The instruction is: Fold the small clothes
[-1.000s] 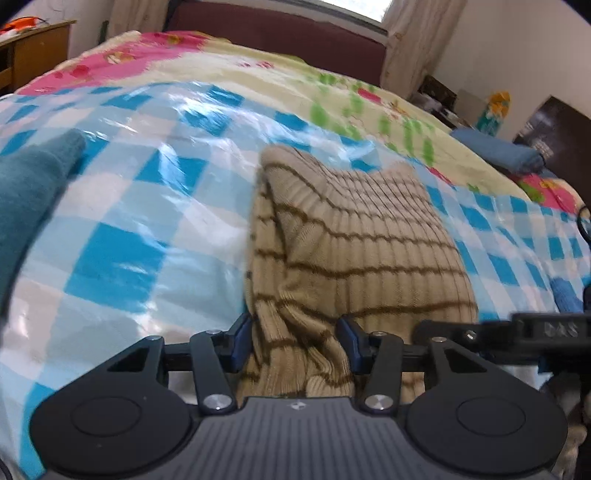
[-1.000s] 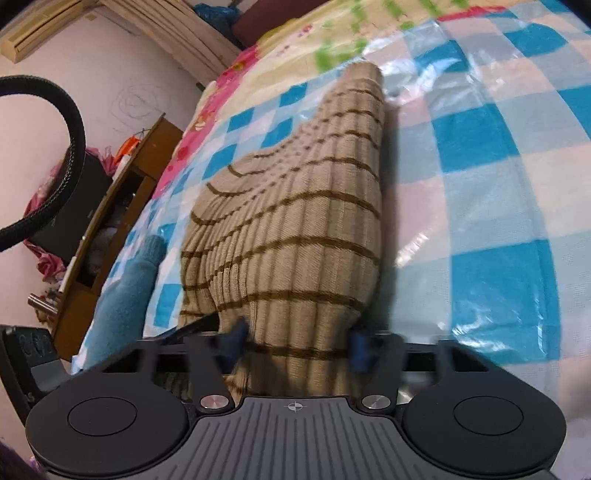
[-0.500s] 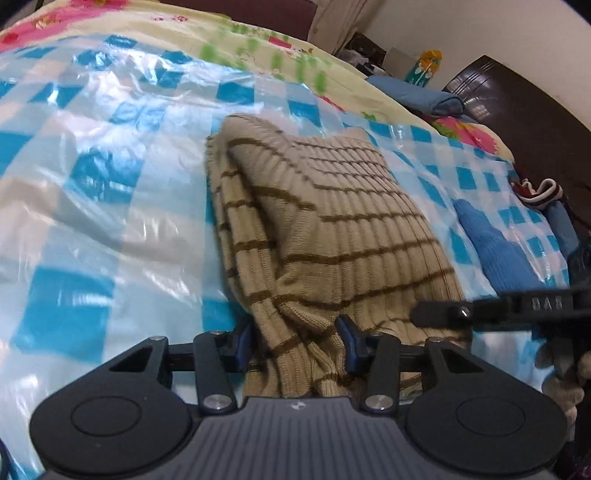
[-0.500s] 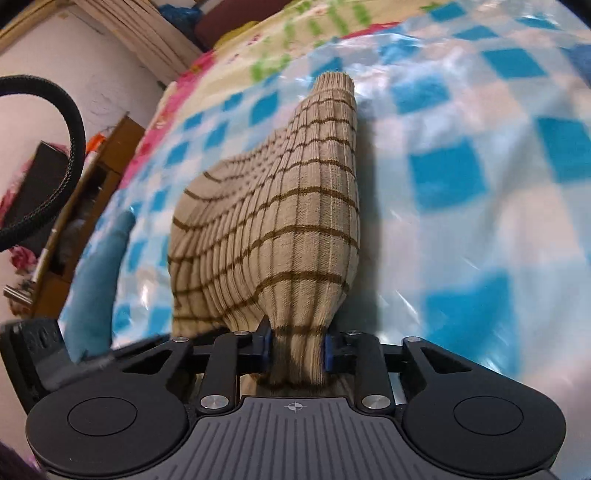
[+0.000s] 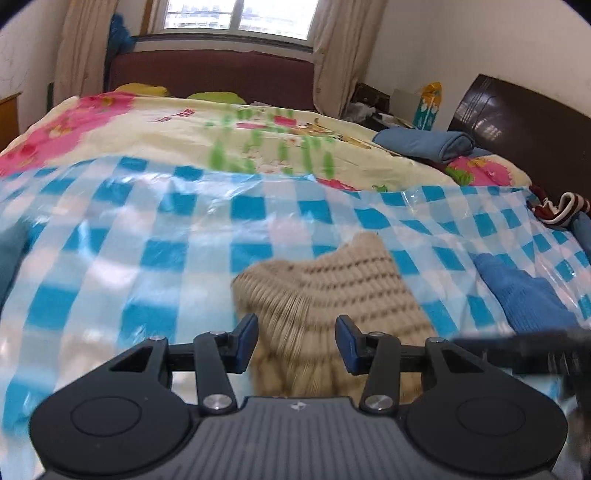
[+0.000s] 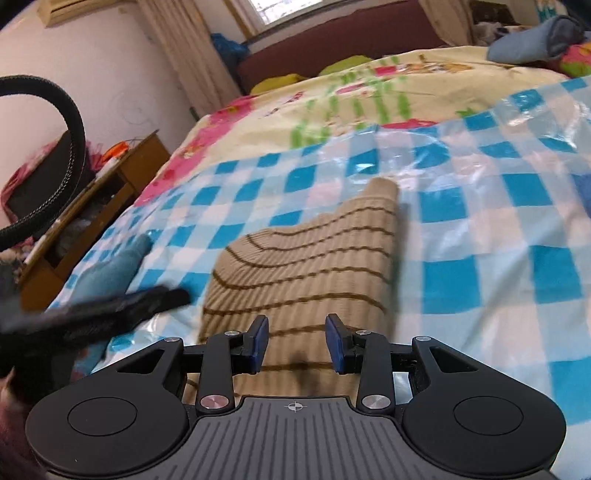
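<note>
Overhead window lit; checked plastic sheet [image 5: 147,258] covers floral bed. Since earlier: right gripper [image 6: 297,343] opening, released tan sweater [image 6: 314,266]; left gripper [image 5: 297,343] spread, unchanged.

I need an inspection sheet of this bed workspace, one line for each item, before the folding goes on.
Surface: blue-checked plastic sheet over a floral bedspread.
Job's things: striped beige sweater, lying on the sheet.
Clutter: blue garment, teal garment, rolled blue cloth.
Grippers: right tongs over the sweater, jaws opening, pads not pressing it; left tongs part open with blurred sweater between the pads, grip unclear.
Cables: black looped cable at the left edge of the right wrist view.
Surroundings: window, wooden cabinet, dark headboard.
</note>
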Demonstrator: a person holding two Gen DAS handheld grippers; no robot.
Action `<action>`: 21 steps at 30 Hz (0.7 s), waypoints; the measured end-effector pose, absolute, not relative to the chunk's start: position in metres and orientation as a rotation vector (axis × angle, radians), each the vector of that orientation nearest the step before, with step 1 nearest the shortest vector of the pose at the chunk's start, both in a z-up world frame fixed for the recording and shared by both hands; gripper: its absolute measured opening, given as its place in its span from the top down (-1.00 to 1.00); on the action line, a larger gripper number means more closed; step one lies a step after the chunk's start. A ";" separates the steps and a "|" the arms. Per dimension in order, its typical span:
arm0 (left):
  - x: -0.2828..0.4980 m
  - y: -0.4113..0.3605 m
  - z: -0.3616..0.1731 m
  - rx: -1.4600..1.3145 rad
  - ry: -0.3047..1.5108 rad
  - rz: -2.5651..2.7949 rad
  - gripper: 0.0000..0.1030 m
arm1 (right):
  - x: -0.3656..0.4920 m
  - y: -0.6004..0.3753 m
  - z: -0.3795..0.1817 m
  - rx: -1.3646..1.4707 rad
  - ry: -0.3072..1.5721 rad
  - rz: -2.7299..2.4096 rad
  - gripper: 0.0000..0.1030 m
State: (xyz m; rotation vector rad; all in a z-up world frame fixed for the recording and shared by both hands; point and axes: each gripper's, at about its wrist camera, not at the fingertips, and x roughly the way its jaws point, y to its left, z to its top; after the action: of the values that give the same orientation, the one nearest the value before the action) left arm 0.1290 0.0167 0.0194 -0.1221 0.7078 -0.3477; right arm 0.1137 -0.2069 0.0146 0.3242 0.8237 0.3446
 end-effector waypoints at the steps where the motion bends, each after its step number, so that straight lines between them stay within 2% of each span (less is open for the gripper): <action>1: 0.142 0.011 0.015 -0.112 0.719 -0.342 0.05 | 0.113 -0.203 0.012 0.322 0.835 0.364 0.33; 5: 0.176 -0.001 -0.007 -0.057 0.756 -0.266 0.05 | 0.092 -0.184 0.000 0.286 0.884 0.453 0.33; 11: 0.194 0.001 -0.034 -0.044 0.817 -0.187 -0.10 | 0.082 -0.161 -0.044 0.249 0.978 0.514 0.35; 17: 0.180 0.000 -0.016 -0.009 0.792 -0.167 -0.08 | 0.079 -0.166 -0.029 0.280 0.952 0.503 0.34; 21: 0.141 0.011 0.001 -0.046 0.765 -0.201 -0.08 | 0.065 -0.168 -0.023 0.297 0.921 0.501 0.33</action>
State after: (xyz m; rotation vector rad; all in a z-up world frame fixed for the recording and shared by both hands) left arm 0.1414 0.0113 0.0005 -0.0461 0.7653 -0.2013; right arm 0.0650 -0.1676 -0.0230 0.2967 0.9214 0.5011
